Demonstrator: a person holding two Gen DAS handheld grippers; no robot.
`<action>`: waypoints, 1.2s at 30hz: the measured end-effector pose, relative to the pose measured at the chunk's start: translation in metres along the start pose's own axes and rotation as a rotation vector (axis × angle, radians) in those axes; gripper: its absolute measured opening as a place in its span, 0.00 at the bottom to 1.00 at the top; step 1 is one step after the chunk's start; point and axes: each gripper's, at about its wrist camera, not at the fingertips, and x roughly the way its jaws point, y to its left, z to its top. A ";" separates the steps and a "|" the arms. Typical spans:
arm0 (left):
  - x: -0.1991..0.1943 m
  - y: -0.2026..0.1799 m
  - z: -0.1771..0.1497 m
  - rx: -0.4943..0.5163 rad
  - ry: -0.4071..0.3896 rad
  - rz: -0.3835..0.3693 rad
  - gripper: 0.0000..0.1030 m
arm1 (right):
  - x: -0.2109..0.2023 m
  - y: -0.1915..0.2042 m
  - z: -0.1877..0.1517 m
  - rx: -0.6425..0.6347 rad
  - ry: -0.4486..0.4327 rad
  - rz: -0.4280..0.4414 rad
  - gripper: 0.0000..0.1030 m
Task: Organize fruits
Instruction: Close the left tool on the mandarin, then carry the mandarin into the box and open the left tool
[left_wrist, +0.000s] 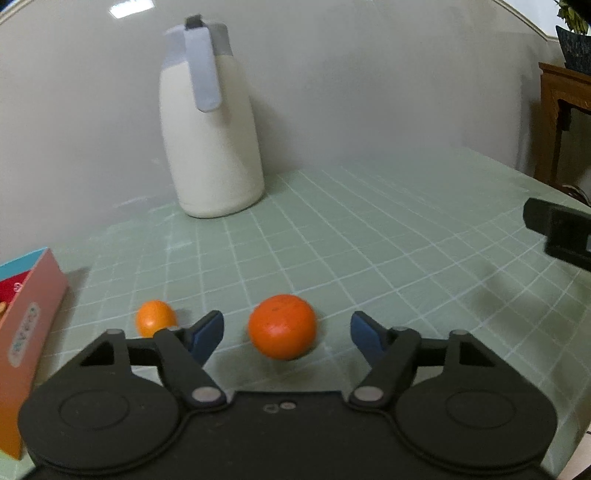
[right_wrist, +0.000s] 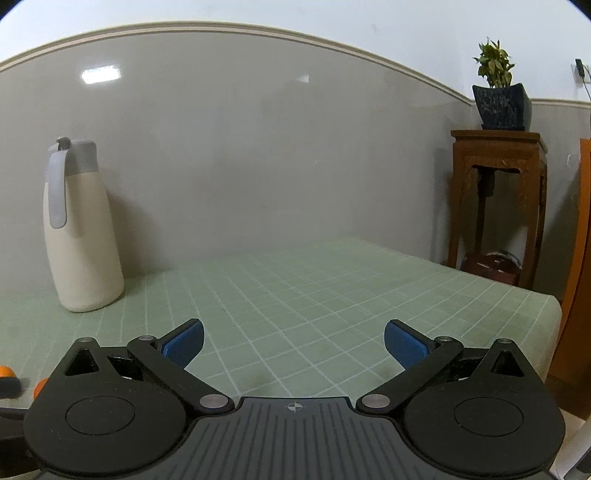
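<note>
A pink and teal cardboard box (left_wrist: 27, 325) is cut off at the left edge; its side label is too blurry to read and its contents are hidden. The left gripper (left_wrist: 287, 330) is spread wide w/ a round orange fruit (left_wrist: 282, 326) lying on the green grid mat (left_wrist: 369, 251) between its blue pads, not touching. A smaller orange fruit (left_wrist: 156, 317) sits just left. A cream jug w/ grey lid (left_wrist: 212, 125) stands at the wall. The right gripper (right_wrist: 293, 345) is spread over bare mat.

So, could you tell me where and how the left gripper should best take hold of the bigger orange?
Grip the bigger orange across its widest middle, coming straight forward. It is round, sits between the open left gripper fingers, and the smaller orange lies clear to the side.
</note>
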 end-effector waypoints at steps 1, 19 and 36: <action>0.004 -0.001 0.001 -0.003 0.011 -0.010 0.54 | 0.000 0.002 0.001 0.003 0.004 0.001 1.00; 0.003 0.010 0.000 -0.073 0.014 0.025 0.31 | 0.002 0.012 0.002 0.001 0.010 0.000 1.00; -0.014 0.019 -0.001 -0.092 -0.009 0.047 0.31 | 0.005 0.020 -0.001 -0.013 0.019 0.020 1.00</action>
